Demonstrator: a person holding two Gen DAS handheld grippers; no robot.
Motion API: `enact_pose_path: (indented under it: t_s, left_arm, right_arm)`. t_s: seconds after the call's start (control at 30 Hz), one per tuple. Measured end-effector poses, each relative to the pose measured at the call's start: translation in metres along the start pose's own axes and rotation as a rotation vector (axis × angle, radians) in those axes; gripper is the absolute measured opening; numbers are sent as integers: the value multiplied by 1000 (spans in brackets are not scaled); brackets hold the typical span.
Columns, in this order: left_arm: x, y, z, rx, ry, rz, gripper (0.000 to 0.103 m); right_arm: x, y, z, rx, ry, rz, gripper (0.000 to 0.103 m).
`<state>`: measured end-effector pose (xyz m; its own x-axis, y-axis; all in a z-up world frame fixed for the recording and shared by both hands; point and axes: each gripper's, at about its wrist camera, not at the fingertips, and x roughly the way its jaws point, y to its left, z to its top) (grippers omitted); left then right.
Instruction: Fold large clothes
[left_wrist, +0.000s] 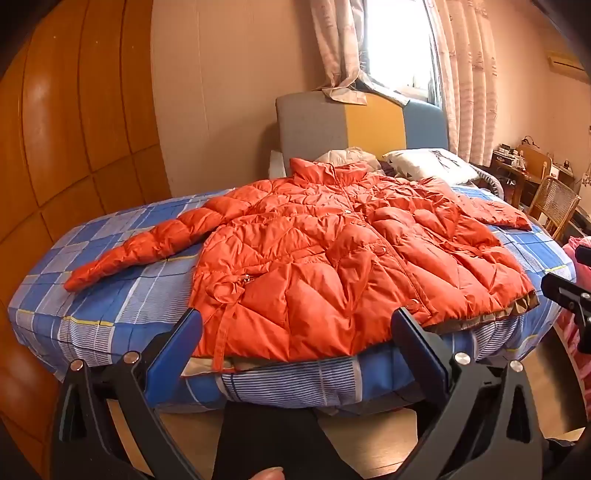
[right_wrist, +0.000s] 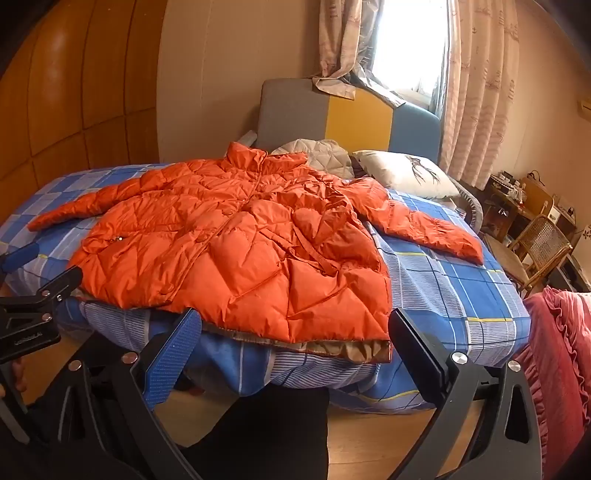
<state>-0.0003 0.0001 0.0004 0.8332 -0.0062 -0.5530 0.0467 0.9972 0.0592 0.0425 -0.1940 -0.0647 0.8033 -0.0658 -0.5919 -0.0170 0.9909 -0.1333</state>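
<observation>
Pillow (right_wrist: 406, 173) behind jacket (right_wrist: 240, 240); perhaps touching

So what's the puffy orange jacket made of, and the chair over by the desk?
The orange jacket looks like thin, slightly shiny synthetic fabric, maybe nylon, stuffed with soft filling: it catches the light and bulges between stitched quilting lines. A tan lining shows at its hem. The chair seems to be wood with woven cane panels: a light brown frame and a mesh you can see through.

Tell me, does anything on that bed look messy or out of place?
Little. The orange jacket lies flat on the bed, sleeves spread, but its hem hangs over the near edge, showing tan lining. Behind it, a curtain end is draped on the headboard.
</observation>
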Motion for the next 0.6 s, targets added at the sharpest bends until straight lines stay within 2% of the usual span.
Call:
enact_pose_path:
  t_s: [0.4,0.6]
  left_arm:
    - [9,4,-4,-27,44,18,101]
    - [7,2,-4,-19,35,15,101]
  right_arm:
    - [2,-9,-1,37,0,-15,100]
    - [3,-11,-2,42,9,-21,100]
